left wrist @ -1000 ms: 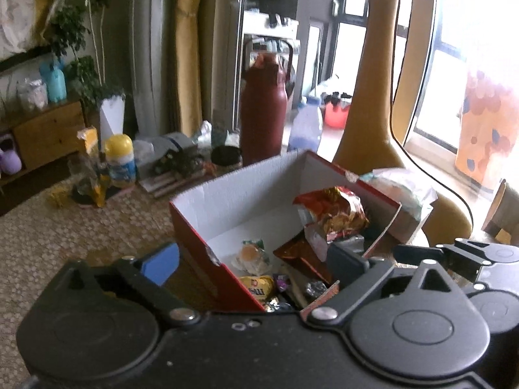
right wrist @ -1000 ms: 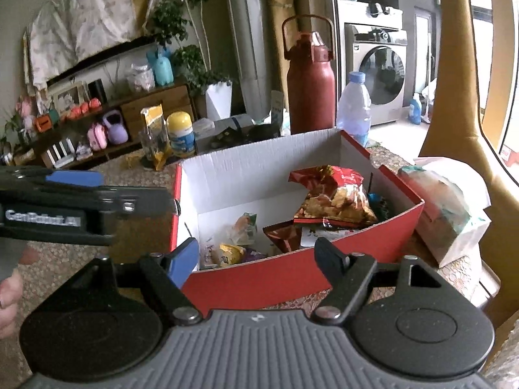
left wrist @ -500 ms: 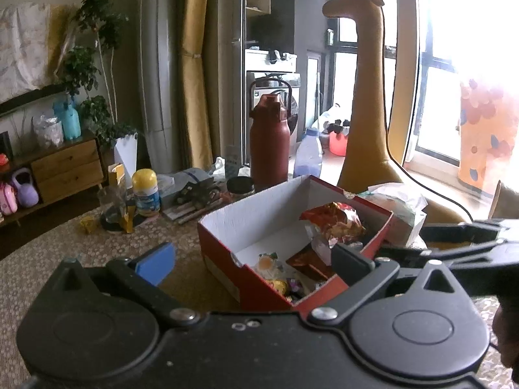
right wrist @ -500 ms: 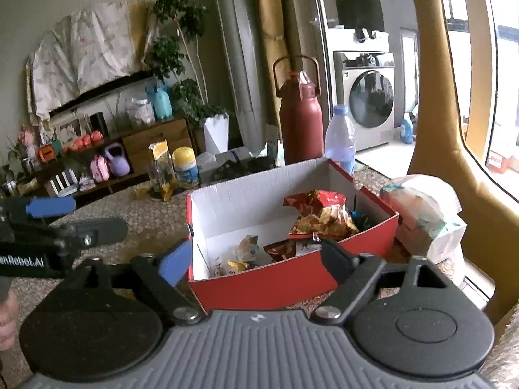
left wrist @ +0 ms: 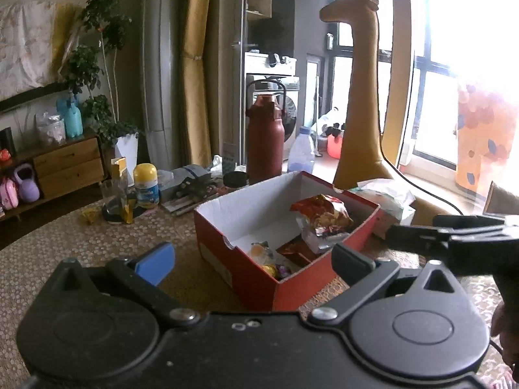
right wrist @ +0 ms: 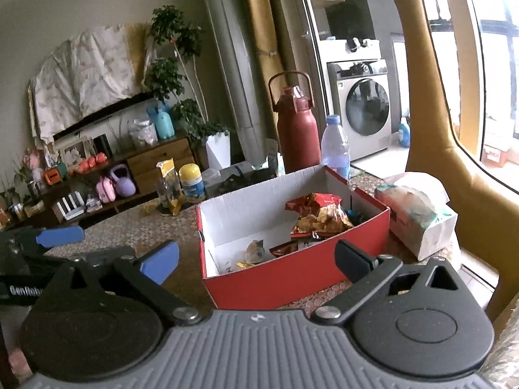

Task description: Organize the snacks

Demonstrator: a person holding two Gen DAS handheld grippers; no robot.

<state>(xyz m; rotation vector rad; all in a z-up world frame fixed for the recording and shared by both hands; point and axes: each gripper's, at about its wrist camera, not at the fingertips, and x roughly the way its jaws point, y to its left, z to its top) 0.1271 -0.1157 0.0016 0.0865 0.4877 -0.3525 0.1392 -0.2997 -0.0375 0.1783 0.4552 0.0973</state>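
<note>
A red cardboard box [left wrist: 256, 278] with white inside stands on the patterned table. It holds a red chip bag [left wrist: 321, 217] and several small wrapped snacks [left wrist: 262, 254]. The box also shows in the right wrist view [right wrist: 292, 278], with the chip bag [right wrist: 319, 215] at its right end. My left gripper [left wrist: 253, 261] is open and empty, held back from the box's near corner. My right gripper [right wrist: 256, 257] is open and empty, in front of the box's long side. Each gripper shows at the edge of the other's view.
Behind the box stand a dark red flask [left wrist: 264, 142], a water bottle [left wrist: 301, 154], a yellow-capped jar [left wrist: 146, 184] and a glass with a yellow packet [left wrist: 115, 194]. A tissue pack [right wrist: 418, 217] lies right of the box. A giraffe figure [left wrist: 360, 97] stands beyond.
Both grippers have drawn back and up from the box, so it looks smaller and farther away. Both stay open and empty.
</note>
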